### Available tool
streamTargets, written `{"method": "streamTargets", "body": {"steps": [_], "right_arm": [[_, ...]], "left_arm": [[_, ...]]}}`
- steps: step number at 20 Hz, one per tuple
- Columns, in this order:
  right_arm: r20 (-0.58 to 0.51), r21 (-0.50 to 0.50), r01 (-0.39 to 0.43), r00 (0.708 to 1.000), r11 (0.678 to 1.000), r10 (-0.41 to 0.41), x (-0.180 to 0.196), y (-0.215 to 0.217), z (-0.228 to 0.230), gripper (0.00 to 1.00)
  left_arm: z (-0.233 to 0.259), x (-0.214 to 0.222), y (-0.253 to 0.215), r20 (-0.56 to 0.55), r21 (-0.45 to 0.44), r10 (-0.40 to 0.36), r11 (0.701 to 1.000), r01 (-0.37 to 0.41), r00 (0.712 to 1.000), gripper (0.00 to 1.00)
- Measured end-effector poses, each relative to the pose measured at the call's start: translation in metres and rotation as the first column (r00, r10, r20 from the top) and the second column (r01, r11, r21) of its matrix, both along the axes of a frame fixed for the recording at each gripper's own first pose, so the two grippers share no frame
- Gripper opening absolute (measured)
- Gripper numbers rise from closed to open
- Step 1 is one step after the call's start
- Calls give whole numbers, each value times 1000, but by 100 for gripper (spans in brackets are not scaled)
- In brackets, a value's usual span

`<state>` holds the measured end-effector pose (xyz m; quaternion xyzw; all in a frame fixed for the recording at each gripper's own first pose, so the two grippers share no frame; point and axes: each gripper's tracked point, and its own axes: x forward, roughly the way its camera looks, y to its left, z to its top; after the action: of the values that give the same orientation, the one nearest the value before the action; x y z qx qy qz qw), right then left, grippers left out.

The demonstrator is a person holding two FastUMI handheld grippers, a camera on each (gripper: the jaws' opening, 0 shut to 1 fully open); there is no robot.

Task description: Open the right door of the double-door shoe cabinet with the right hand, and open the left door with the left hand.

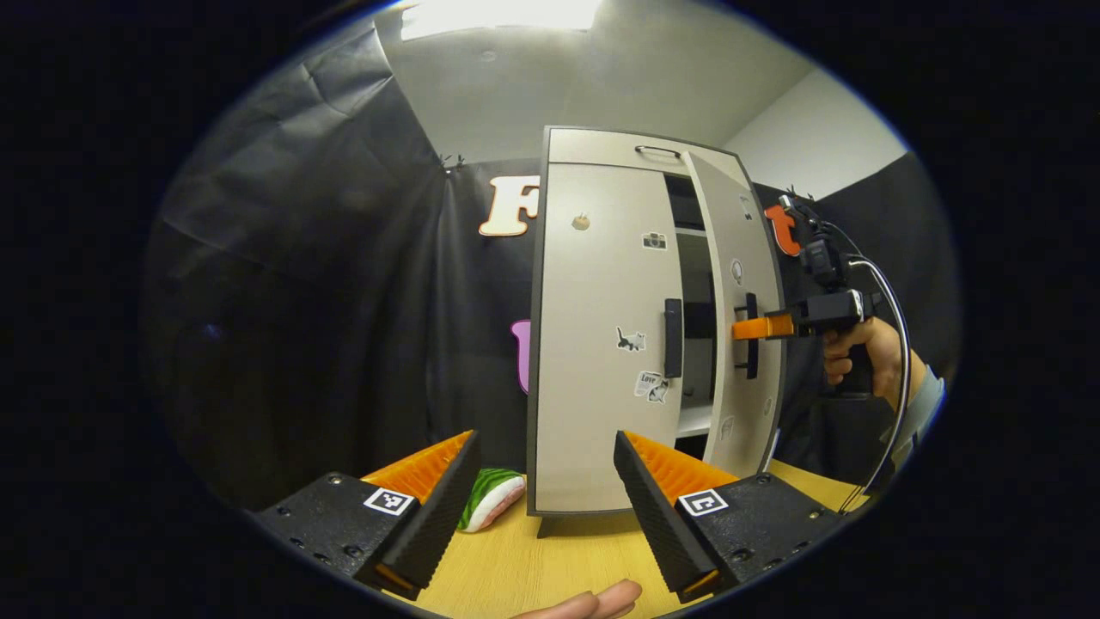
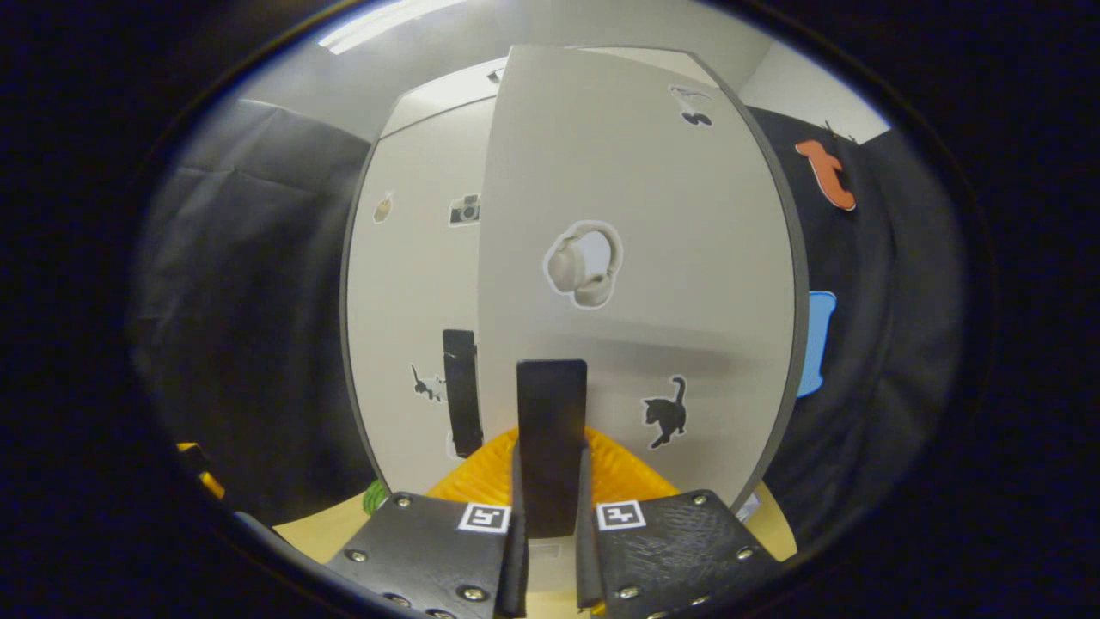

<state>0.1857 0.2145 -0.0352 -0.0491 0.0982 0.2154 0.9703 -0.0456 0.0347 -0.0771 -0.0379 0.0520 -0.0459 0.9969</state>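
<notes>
Light wood-grain worktop [image 1: 550, 572]: bare yellow-tan surface across the lower part of the left gripper view; a strip of it also shows low in the right gripper view.

Soft plush toy shaped like a watermelon slice, green rind with white and pink bands [image 1: 490, 499]: lying on the worktop, near the front.

Black wrinkled cloth backdrop [image 1: 284, 284]: hanging in folds behind and to both sides.

White wall and ceiling [image 1: 593, 77]: above the cloth, with a bright rectangular ceiling light panel [image 1: 498, 13] at top.
</notes>
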Motion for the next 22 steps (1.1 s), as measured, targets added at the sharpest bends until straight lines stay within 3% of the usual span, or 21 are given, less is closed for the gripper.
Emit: {"method": "streamTargets", "body": {"steps": [3,4,8,9,10,12,22], "right_arm": [[8,-17,-36,999,999,36,3,-2,-4,22],[1,1,-45,999,999,45,-3,-5,2,16],[-7,-2,-52,999,999,52,-8,-11,5,16],[-7,-6,-52,999,999,52,-9,-12,5,16],[-8,-5,-56,998,998,56,-11,-13,5,16],[-8,-2,-61,998,998,61,-14,-18,7,16],[15,-1,-30,999,1000,30,-29,-50,15,15]], "left_arm": [[-6,-3,-11,-21,-7,-35,999,35,999,96],[-6,-3,-10,-19,-5,-34,999,34,999,96],[-9,2,-5,-19,8,-6,1000,6,1000,96],[-11,3,-6,-24,3,-7,1000,7,1000,92],[-13,3,-6,-26,-2,-8,1000,8,1000,99],[-17,4,-6,-35,-4,-5,1000,5,999,96],[-7,-5,-36,-24,5,-45,999,45,999,96]]}}
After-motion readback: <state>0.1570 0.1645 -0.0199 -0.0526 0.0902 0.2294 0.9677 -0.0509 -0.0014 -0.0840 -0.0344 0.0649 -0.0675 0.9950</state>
